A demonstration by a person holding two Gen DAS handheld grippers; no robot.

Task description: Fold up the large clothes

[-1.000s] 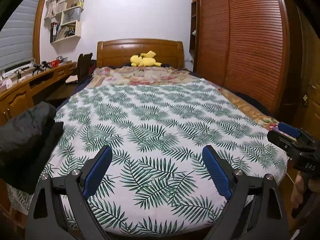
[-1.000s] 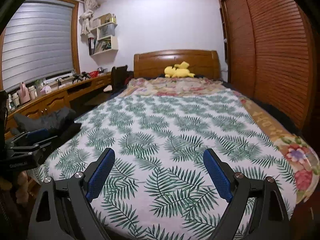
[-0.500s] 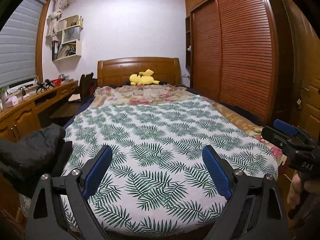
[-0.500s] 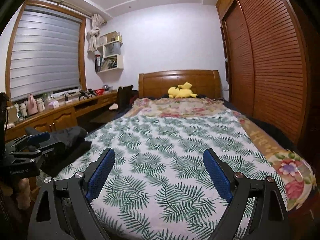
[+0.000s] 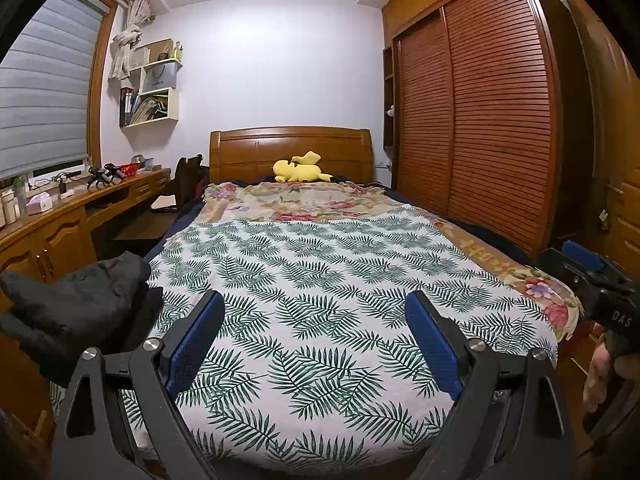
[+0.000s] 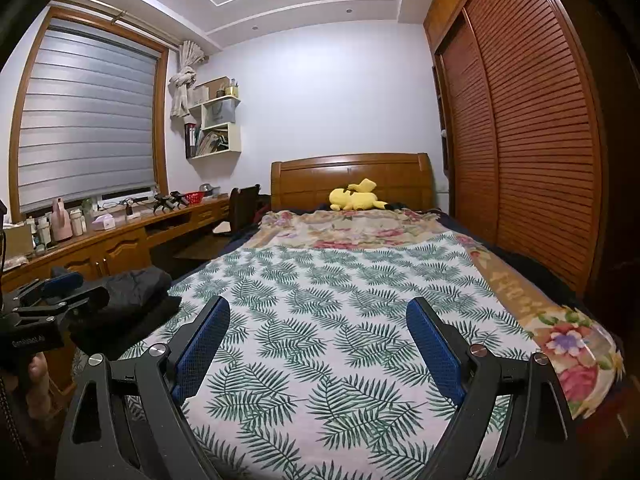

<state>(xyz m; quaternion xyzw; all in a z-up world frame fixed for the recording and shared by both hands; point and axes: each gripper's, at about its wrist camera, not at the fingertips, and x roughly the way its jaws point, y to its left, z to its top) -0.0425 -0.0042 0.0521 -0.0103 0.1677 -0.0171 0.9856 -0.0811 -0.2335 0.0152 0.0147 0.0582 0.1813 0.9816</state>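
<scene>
From the left wrist view, my left tongs (image 5: 314,334) gape wide and empty over the leaf-print sheet (image 5: 320,280) on the bed; the dark clothes pile (image 5: 76,300) sits at its left edge, beside the wooden surface (image 5: 80,200). From the right wrist view, my right tongs (image 6: 318,340) stand equally wide, holding nothing; a yellow plush (image 6: 356,197) lies at the headboard, with the wardrobe (image 6: 532,160) right.
</scene>
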